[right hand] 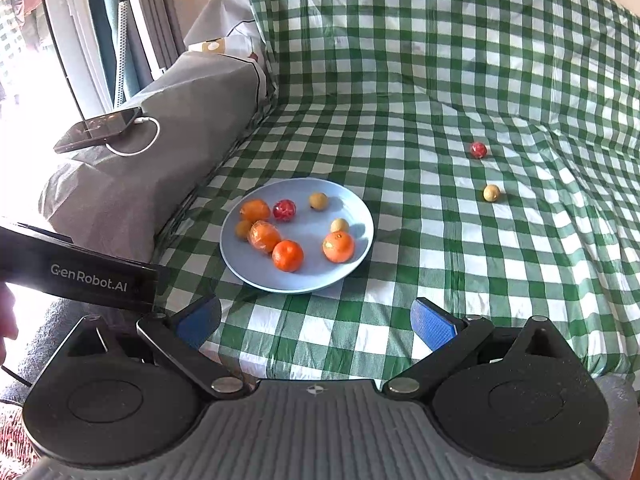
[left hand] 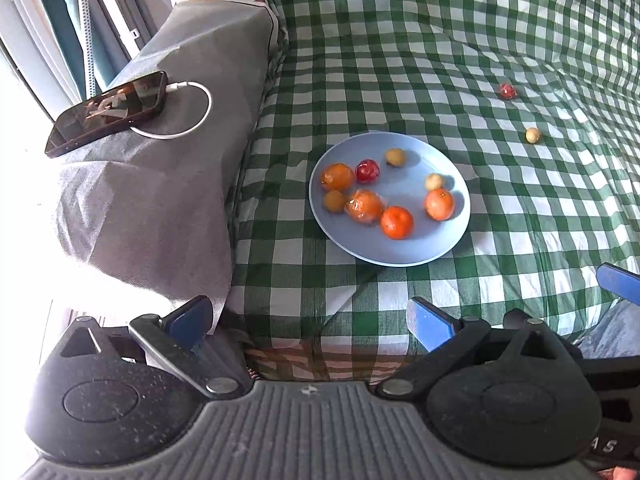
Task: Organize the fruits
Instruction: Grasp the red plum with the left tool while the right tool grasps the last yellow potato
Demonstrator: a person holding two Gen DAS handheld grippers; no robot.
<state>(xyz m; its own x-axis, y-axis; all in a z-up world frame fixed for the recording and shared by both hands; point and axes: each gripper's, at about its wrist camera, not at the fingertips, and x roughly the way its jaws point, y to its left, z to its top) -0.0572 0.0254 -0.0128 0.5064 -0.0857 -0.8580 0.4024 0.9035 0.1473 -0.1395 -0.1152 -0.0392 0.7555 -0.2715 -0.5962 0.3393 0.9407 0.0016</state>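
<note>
Plate (right hand: 360, 216): four oranges, three yellowish fruits, one red. Off plate: two. Both grippers' jaws spread, empty.

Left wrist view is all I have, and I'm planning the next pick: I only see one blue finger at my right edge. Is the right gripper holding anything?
Observer: No. The right gripper has its fingers spread wide, with nothing between them.
Operator: What lies ahead of it?
Observer: The blue plate sits ahead, slightly to its left. The loose red fruit and the loose yellow fruit lie farther off to its right.
Operator: Does that camera show my gripper?
Observer: Yes. The black body of the left gripper, printed GenRobot.AI, juts in at the right wrist view's left side, with part of a hand at the edge.
</note>
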